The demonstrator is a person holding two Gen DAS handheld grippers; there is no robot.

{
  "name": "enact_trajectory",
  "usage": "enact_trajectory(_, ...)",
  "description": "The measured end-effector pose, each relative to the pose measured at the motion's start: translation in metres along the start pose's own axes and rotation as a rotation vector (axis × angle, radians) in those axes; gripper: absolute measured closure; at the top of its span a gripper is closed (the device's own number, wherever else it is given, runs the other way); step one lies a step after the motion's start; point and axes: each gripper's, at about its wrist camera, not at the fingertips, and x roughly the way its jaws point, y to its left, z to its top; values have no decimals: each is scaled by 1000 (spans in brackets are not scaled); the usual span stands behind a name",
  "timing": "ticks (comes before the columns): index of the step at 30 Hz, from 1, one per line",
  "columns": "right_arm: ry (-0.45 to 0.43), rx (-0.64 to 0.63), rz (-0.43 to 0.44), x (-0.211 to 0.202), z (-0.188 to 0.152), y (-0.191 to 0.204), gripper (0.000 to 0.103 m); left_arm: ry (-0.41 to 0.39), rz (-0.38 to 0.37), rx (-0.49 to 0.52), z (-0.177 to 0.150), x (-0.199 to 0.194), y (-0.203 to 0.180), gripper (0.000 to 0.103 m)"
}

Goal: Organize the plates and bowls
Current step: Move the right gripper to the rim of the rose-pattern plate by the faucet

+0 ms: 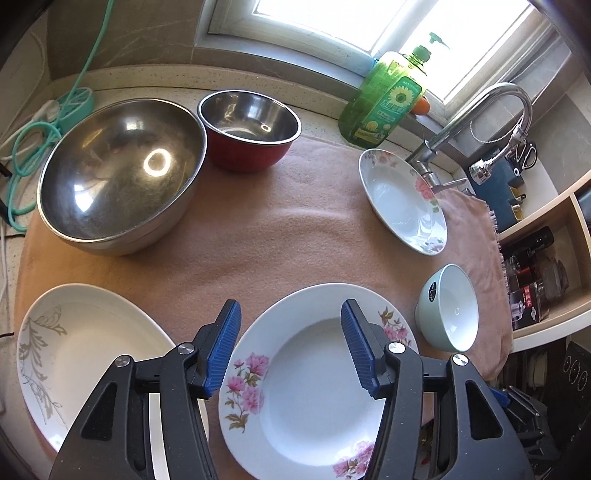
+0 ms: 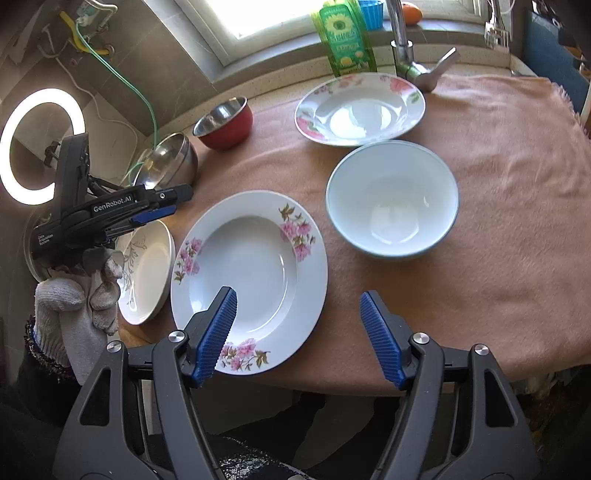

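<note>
Grippers, left (image 1: 291,325) and right (image 2: 299,314), gape above flowered plate (image 2: 251,273).

Ahead of your tools, a bright window (image 1: 354,22) pours daylight onto a speckled stone counter (image 1: 155,79) covered by a peach cloth (image 1: 280,229). A green soap bottle (image 1: 384,99) stands on the sill side, beside a curved chrome faucet (image 1: 491,107). To the right, you have open wooden shelves (image 1: 554,236) holding dark jars. To your left, a glowing ring light (image 2: 40,144) shines against a grey tiled wall (image 2: 177,55), with teal cable (image 1: 33,147) coiled nearby.
</note>
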Motion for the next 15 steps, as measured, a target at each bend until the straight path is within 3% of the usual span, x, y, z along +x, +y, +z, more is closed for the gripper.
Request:
enact_trajectory(5,-96,-27,-61,-22,35,-22,15,-11,-16,-10,9,5,-11,47)
enact_trajectory(15,-138,25,-107,-17,102,-101,15,-33,-37,-31,29,24,-33,47)
